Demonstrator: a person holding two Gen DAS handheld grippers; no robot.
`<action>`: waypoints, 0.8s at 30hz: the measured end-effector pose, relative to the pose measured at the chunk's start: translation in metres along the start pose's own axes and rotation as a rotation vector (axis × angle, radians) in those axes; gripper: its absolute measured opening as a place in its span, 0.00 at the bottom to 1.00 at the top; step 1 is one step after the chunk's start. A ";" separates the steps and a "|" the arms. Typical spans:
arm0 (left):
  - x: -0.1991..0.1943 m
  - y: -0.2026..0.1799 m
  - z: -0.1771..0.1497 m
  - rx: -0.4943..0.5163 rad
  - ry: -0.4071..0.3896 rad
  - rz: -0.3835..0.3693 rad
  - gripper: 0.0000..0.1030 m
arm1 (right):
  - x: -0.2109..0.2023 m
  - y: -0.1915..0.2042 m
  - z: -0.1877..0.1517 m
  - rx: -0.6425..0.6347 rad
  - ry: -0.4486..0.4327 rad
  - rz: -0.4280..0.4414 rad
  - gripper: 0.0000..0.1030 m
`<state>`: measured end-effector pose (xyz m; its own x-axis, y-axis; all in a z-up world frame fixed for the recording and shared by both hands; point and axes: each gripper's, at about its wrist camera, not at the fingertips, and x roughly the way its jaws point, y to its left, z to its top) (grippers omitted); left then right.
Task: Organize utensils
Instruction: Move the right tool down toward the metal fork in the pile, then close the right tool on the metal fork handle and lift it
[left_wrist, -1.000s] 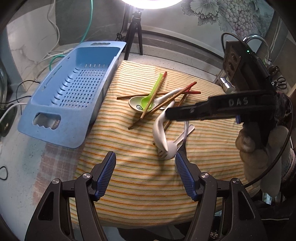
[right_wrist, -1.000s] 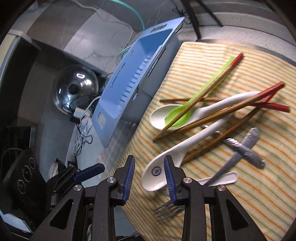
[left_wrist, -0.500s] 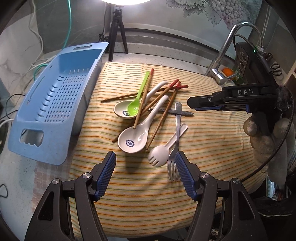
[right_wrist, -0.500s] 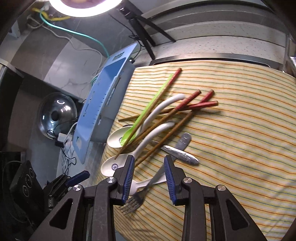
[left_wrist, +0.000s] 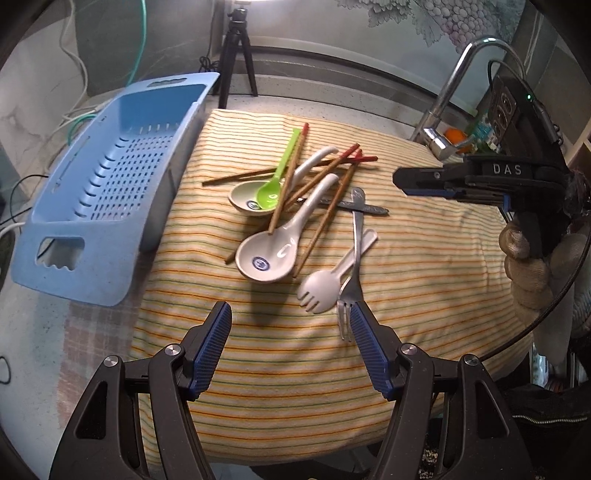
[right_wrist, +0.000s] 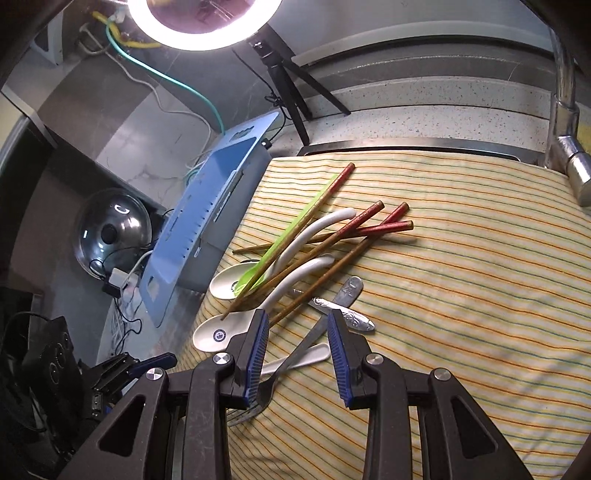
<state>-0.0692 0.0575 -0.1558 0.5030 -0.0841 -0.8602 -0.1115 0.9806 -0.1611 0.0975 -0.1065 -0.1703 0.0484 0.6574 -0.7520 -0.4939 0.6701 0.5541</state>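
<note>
hovering low over a striped cloth (left_wrist: 424, 295), the left gripper (left_wrist: 290, 332) has its blue-padded jaws spread wide and holds nothing; a metal fork (left_wrist: 352, 280) lies with its tines just beside the right-hand pad. the right gripper (right_wrist: 297, 354), seen in its own view, is parted to a middling gap, also empty, with the fork's handle and a white plastic spork (right_wrist: 295, 360) lying under the gap. beyond the jaws sits a loose pile in the middle of the cloth: a large white ceramic spoon (left_wrist: 271, 254), a second white ceramic spoon (left_wrist: 247, 195) with a green plastic spoon (left_wrist: 275, 184) resting in its bowl, several red-tipped wooden chopsticks (left_wrist: 325, 221) crossed over them, and a flat metal utensil (left_wrist: 354, 206) whose kind is hard to tell. likely handling: the ceramic spoons are heavier, glazed, slippery and chippable, best pinched across the handle near the bowl; the chopsticks are light, stiff and prone to roll; the fork and spork are thin and lie flat, so take them across the neck. an empty blue slotted tray (left_wrist: 110, 192) stands touching the cloth's left edge. the left view alone shows the tray's interior and the right gripper side-on in a gloved hand (left_wrist: 532, 266); the right view alone shows a ring light (right_wrist: 205, 22), a glass pot lid (right_wrist: 110, 232) and the left gripper's tip (right_wrist: 147, 363).
</note>
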 end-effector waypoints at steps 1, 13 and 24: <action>-0.001 0.001 0.000 -0.001 -0.004 0.001 0.64 | 0.003 -0.002 0.001 0.019 0.018 0.001 0.30; 0.008 -0.017 -0.015 0.041 0.039 -0.058 0.64 | 0.024 -0.032 -0.007 0.193 0.122 0.089 0.30; 0.018 -0.033 -0.026 0.081 0.071 -0.100 0.58 | 0.043 -0.028 -0.003 0.221 0.163 0.104 0.28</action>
<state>-0.0784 0.0193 -0.1787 0.4461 -0.1916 -0.8742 0.0071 0.9775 -0.2106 0.1110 -0.0979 -0.2198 -0.1414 0.6742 -0.7249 -0.2870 0.6729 0.6818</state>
